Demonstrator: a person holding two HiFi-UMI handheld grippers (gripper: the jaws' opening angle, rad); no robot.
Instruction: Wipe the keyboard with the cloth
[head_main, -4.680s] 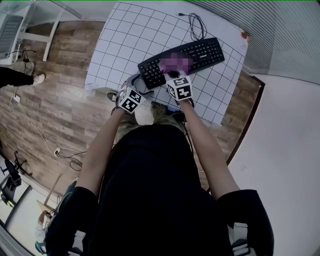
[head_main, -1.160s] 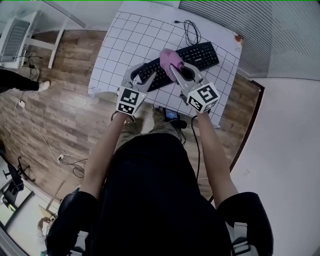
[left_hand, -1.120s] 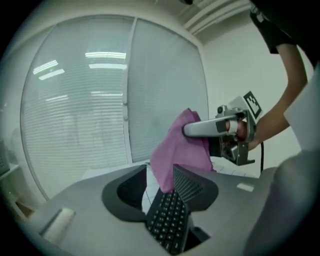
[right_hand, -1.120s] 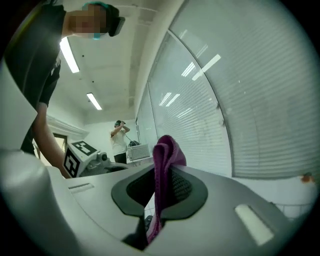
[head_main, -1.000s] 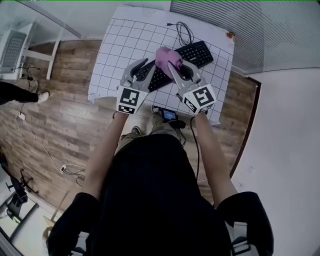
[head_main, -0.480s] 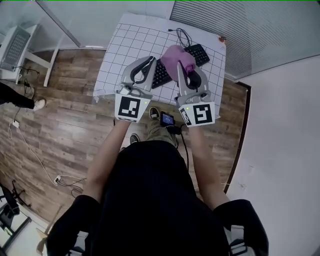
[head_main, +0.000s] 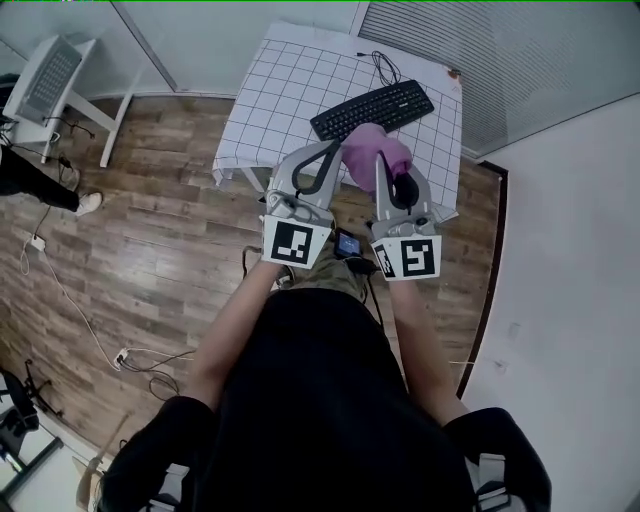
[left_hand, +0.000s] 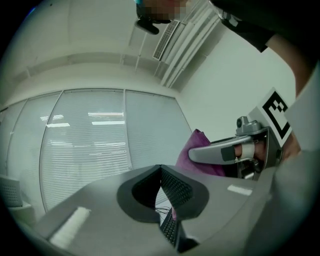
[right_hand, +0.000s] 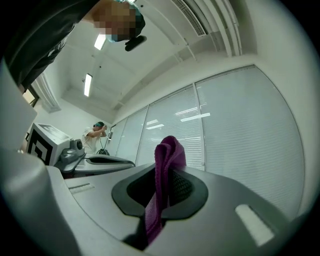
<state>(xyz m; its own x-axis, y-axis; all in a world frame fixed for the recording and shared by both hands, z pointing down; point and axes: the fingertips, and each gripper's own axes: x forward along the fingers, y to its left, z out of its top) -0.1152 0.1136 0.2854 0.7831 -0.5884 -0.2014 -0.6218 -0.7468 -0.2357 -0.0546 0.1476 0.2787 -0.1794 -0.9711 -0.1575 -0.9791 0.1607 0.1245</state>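
The black keyboard (head_main: 372, 108) lies on the white gridded table (head_main: 280, 90), with nothing on it. My two grippers are held side by side in the air, nearer to me than the keyboard. The right gripper (head_main: 381, 160) is shut on the purple cloth (head_main: 372, 152); in the right gripper view the cloth (right_hand: 167, 165) stands pinched upright between the jaws (right_hand: 165, 187). My left gripper (head_main: 328, 152) is shut and empty. In the left gripper view its pads (left_hand: 161, 172) meet, and the cloth (left_hand: 196, 152) shows at the right.
A coiled cable (head_main: 385, 68) and a small orange thing (head_main: 455, 73) lie at the table's far edge. A white stand (head_main: 50, 75) and someone's shoe (head_main: 85, 203) are at the left on the wooden floor (head_main: 150, 230). A small screen (head_main: 347, 243) hangs at my waist.
Both grippers have risen and drawn back from the keyboard towards me. The cloth has come up off the keys with the right gripper. The left jaws have closed.
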